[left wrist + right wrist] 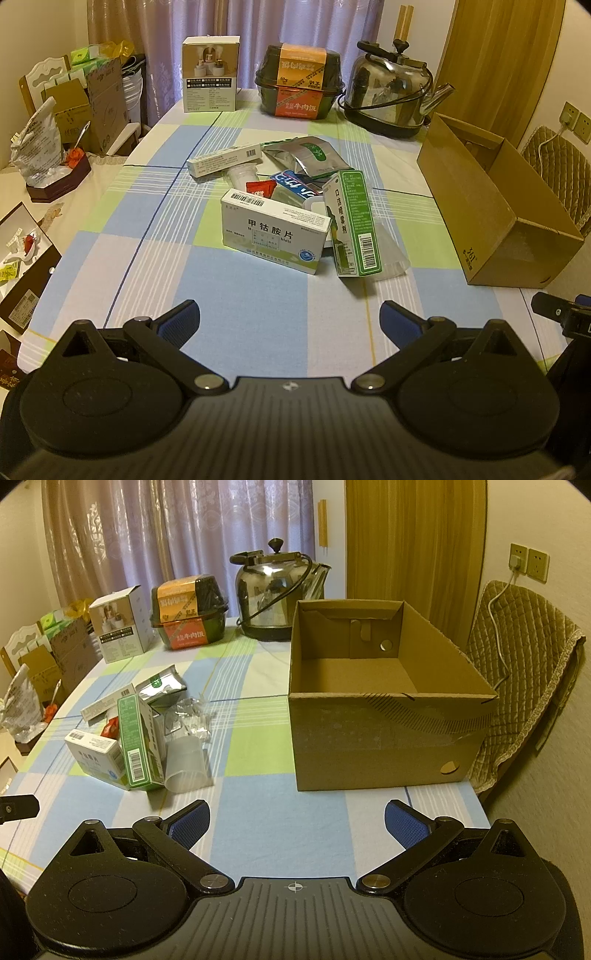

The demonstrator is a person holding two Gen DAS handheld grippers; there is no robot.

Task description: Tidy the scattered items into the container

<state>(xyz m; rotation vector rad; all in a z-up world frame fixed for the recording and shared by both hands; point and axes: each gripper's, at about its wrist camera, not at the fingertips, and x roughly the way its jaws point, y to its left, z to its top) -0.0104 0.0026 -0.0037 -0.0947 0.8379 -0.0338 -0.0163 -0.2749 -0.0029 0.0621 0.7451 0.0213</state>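
A heap of small items lies mid-table: a white medicine box (275, 230), a green spray box (352, 223), a clear plastic cup (388, 251), a long white box (225, 159), a silver pouch (306, 153), a blue pack (297, 184) and a red sachet (261, 188). The open cardboard box (495, 210) stands to their right, empty inside (354, 670). My left gripper (290, 323) hangs open short of the heap, holding nothing. My right gripper (297, 823) is open in front of the cardboard box's near wall (384, 738). The heap shows left in the right wrist view, green box (138, 738) foremost.
At the table's far edge stand a steel kettle (391, 92), a black food tub (299, 83) and a white carton (210, 79). A padded chair (524, 679) sits beyond the box at the right. A side table with cartons and bags (48, 155) lies left.
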